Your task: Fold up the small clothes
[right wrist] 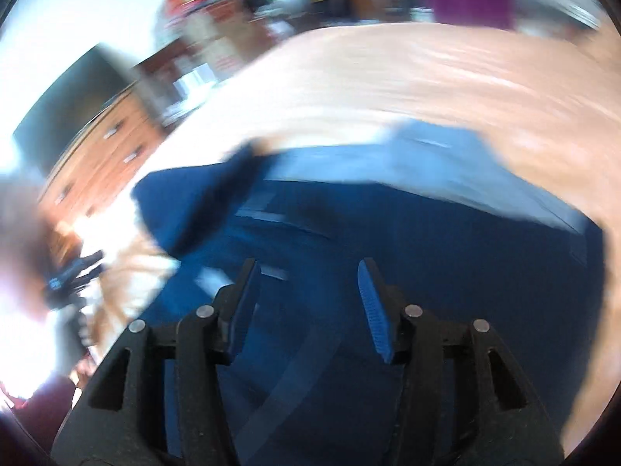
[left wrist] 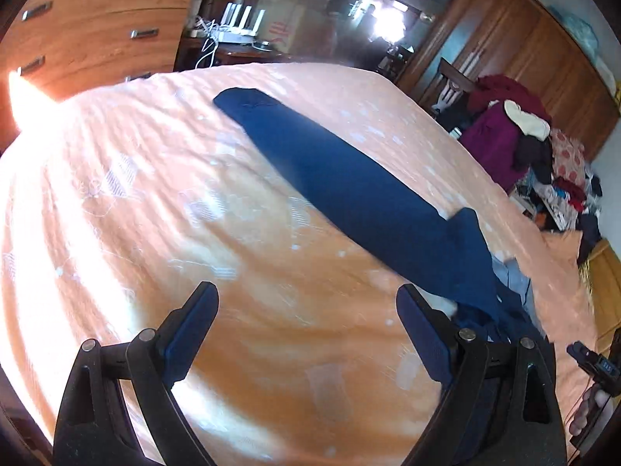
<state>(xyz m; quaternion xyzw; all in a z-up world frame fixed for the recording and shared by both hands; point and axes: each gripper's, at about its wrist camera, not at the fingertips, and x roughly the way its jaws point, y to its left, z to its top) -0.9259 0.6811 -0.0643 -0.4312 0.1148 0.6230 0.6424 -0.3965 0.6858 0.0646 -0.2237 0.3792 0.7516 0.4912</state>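
In the left wrist view, the left gripper [left wrist: 306,303] stood at the bottom of the frame with its two fingers spread wide, and nothing was between them; under it was only the orange bedsheet [left wrist: 136,202]. The dark blue garment [left wrist: 349,190] lay flat on the sheet as a long strip, from the upper centre of the frame down to the lower right, where its near end was bunched just beside the right finger of that gripper. A piece of light blue cloth [left wrist: 516,275] showed at the edge of this bunched end. In the upper left of the frame stood a wooden chest of drawers [left wrist: 97,27], and at the right edge a heap of clothes [left wrist: 516,136] in front of a wooden wardrobe [left wrist: 524,42]. In the lower right corner, part of a hand [left wrist: 586,411] held the other tool. The right wrist view was strongly blurred. The right gripper [right wrist: 306,295] was at the bottom centre with its fingers apart and empty, directly above the same dark blue garment [right wrist: 388,225], which filled the middle and the lower part of that frame.
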